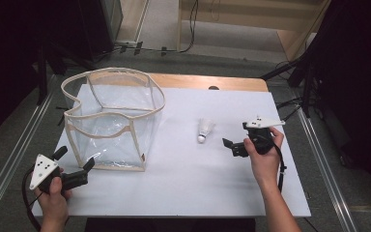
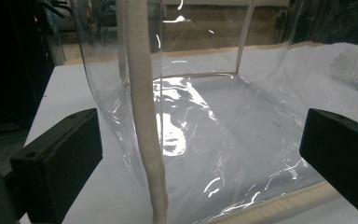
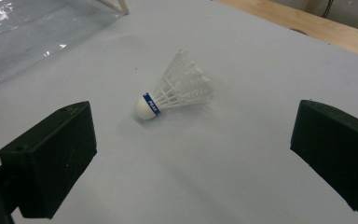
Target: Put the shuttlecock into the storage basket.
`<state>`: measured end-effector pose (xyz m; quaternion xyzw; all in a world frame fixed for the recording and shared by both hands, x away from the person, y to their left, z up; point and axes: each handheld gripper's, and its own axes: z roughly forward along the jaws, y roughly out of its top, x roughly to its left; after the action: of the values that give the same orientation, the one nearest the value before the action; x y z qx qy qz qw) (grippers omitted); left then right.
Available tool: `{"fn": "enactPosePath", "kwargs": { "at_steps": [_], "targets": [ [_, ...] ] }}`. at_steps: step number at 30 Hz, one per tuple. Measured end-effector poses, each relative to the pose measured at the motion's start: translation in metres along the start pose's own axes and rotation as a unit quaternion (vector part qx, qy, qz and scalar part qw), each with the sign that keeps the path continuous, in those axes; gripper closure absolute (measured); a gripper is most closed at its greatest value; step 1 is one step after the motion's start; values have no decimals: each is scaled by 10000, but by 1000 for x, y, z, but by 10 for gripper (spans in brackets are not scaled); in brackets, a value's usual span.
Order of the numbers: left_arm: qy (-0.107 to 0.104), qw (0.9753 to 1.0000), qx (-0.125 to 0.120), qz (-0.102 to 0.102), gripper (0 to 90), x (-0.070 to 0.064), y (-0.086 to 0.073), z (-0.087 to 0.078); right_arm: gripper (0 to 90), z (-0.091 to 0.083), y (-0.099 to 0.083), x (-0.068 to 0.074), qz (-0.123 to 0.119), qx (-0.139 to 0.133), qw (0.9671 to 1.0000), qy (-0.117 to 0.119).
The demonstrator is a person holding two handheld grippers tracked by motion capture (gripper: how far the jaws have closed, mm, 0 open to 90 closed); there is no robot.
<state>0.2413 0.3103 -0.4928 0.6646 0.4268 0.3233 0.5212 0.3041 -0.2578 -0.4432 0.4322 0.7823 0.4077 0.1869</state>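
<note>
a white-topped counter (image 1: 183, 188) with a bare wooden strip along its far edge fills the middle of the high view. at the left of that frame stands a clear plastic box-shaped bag with cream fabric trim (image 1: 113, 118), upright and open at the top, its rim sagging in a wavy loop. right of centre lies a white plastic shuttlecock with a blue band round its cork (image 1: 204, 130), on its side, cork end toward the bottom of the frame, well apart from the bag.

the left claw (image 1: 75, 162) sits at the lower left, held in a hand, its jaws spread wide and holding nothing; in the left gripper view they stand either side of the bag's near corner seam, close to it, though contact cannot be told.

the right claw (image 1: 228, 145) sits right of the shuttlecock, near it, jaws wide apart and empty. in the right gripper view the shuttlecock (image 3: 175, 91) lies beyond and between the two jaws, untouched.
</note>
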Motion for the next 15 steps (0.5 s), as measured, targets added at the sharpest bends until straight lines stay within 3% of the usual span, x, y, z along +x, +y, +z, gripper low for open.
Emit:
{"fn": "enactPosePath", "kwargs": {
  "at_steps": [5,6,9,10,13,15],
  "targets": [
    [-37,10000,9,27,0,-1,0,0,0,10,6,-1,-11,131,9998,117],
    [-40,10000,18,51,0,-1,0,0,147,14,7,-1,-17,144,9999,13],
    [-71,10000,-27,31,0,-1,0,-1,176,17,8,-1,-35,146,9999,-9],
    [-71,10000,-40,21,0,0,0,-1,294,20,9,-1,-34,212,9997,-103],
    [-213,9998,-11,18,0,0,0,-2,496,25,9,-2,-71,333,9994,-51],
    [-174,9998,10,27,0,0,0,-2,610,28,10,-2,-97,477,9986,-196]
  ]
}}
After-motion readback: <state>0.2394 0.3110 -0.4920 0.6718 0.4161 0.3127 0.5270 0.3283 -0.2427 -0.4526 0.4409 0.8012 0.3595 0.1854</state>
